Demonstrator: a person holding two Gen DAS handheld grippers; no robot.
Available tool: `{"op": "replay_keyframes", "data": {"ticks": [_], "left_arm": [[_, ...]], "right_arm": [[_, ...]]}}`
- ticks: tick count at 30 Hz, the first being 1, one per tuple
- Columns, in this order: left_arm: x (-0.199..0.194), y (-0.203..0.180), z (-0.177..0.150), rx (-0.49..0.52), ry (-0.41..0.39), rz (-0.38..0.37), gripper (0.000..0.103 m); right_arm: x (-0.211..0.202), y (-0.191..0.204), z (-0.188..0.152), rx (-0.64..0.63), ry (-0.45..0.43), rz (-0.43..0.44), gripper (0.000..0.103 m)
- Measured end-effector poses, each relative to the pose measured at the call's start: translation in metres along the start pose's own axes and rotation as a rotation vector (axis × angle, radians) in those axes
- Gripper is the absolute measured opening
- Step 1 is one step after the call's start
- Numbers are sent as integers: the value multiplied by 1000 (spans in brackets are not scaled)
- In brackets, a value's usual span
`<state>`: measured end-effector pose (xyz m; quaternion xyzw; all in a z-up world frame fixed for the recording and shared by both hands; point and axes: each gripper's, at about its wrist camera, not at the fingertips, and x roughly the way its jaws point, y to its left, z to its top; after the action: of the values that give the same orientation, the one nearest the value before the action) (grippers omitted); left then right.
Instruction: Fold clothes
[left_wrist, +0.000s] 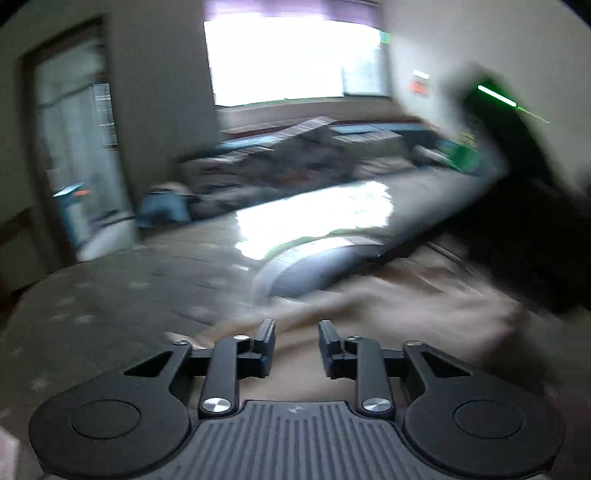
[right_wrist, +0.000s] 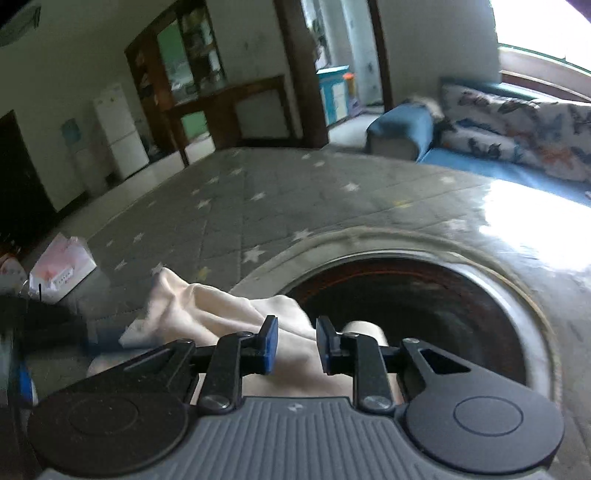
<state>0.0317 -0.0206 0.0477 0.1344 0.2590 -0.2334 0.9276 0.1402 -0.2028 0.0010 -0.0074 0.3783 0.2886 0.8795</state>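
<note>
A cream garment lies crumpled on the grey star-patterned table cover, beside a round dark recess in the table. In the right wrist view my right gripper hovers just over the garment. Its blue pads stand apart and cloth shows in the gap, not pinched. The left wrist view is badly blurred. There my left gripper is low over the same beige cloth, with its fingers apart and nothing pressed between them.
A blue sofa with a patterned blanket stands behind the table. A pink-and-white box sits by the table's left edge. A dark blurred shape with a green light fills the right of the left wrist view.
</note>
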Motion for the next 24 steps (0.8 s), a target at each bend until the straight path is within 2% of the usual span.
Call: {"op": "replay_keyframes", "data": {"ticks": [4, 6, 11, 14, 17, 19, 21, 24], "left_arm": [[6, -22, -18, 58, 59, -83, 27], [5, -25, -23, 89, 52, -78, 27], [0, -22, -25, 69, 53, -101, 27], [-7, -20, -25, 62, 41, -103, 29], [-19, -2, -18, -2, 0, -89, 29], [-22, 16, -13, -62, -16, -49, 29], [-13, 37, -9, -151, -1, -11, 27], [9, 65, -9, -255, 67, 42, 27]], "right_arm": [[27, 5, 5, -22, 74, 8, 23], [41, 9, 5, -56, 94, -32, 24], [55, 14, 11, -94, 37, -171, 27], [52, 7, 12, -56, 19, -173, 27], [28, 5, 7, -20, -19, -129, 28], [10, 5, -1, -6, -47, -121, 29], [-5, 5, -12, 10, -61, -120, 29], [-17, 1, -31, 38, -46, -128, 29]]}}
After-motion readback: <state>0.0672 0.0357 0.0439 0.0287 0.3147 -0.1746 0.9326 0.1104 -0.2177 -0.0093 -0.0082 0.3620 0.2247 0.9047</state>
